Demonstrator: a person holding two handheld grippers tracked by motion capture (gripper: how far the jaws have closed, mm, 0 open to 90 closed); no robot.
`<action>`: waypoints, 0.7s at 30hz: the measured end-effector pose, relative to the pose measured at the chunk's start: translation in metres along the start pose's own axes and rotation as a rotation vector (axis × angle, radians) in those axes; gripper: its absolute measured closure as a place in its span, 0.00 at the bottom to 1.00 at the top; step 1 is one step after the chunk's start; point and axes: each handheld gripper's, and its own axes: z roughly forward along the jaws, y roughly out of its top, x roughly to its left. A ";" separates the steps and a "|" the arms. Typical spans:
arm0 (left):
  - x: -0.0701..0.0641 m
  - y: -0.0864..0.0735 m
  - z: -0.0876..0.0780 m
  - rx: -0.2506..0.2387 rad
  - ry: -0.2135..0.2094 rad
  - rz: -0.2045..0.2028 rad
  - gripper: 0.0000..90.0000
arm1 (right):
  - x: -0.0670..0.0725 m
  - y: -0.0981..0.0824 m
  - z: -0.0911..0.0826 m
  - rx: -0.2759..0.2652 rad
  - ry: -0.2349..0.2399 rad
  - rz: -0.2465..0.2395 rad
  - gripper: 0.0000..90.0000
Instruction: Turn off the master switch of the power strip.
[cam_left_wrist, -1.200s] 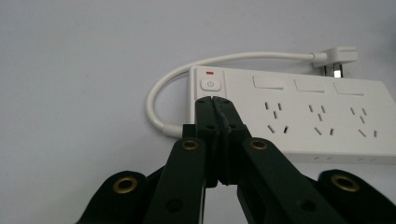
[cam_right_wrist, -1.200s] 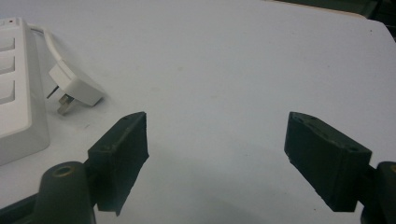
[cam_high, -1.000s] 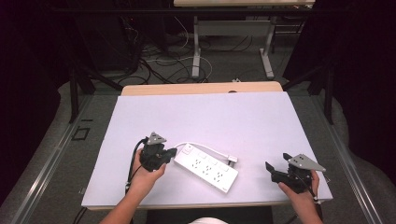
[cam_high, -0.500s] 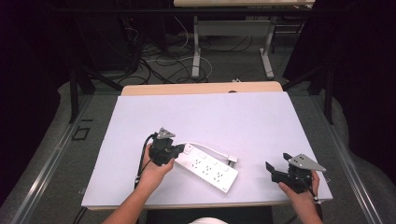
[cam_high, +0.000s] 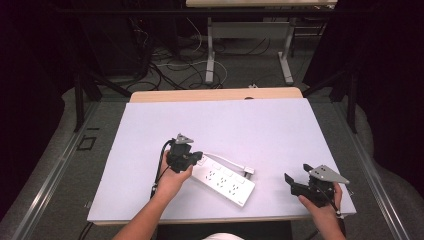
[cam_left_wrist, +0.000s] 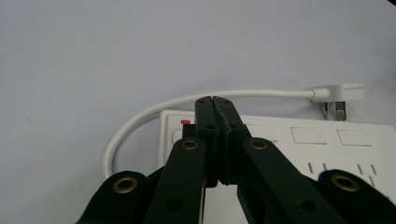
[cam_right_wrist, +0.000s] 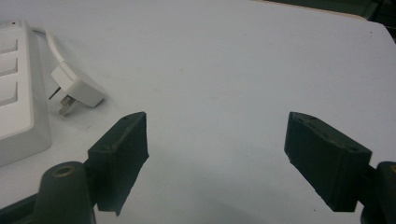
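Item: white plastic multi-socket power strip (cam_high: 223, 178), lying flat on the white-covered desk (cam_high: 260, 125) near its front edge, its short white cord (cam_left_wrist: 154, 112) curling round to a white flat-pin plug (cam_left_wrist: 337, 95) that is resting on the desk just beside the strip's far side. Left hand-held gripper (cam_high: 189, 156): jaws clenched tight with nothing between them, tips hovering over the strip's switch end, close to the small red rocker switch (cam_left_wrist: 186, 122); whether they are touching the casing cannot be told. Right hand-held gripper (cam_high: 295, 184): jaws spread wide and empty, waiting well apart from the strip at the desk's right front corner. Step judged in hand: pressing the switch with the closed tips. Handling note: the tips should be coming straight down on the red rocker, pressing lightly so the light strip is not sliding; the right hand-held gripper could be steadying the far end if it is shifting.
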 end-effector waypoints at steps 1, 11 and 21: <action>0.000 0.000 0.001 0.000 -0.001 -0.002 1.00 | 0.000 0.000 0.000 0.003 -0.002 0.006 0.23; 0.003 0.001 0.011 0.014 0.015 -0.005 1.00 | 0.000 0.000 0.001 -0.007 0.000 0.005 0.23; 0.005 0.001 0.021 0.046 0.030 0.002 1.00 | 0.000 0.000 0.001 -0.006 0.000 0.004 0.23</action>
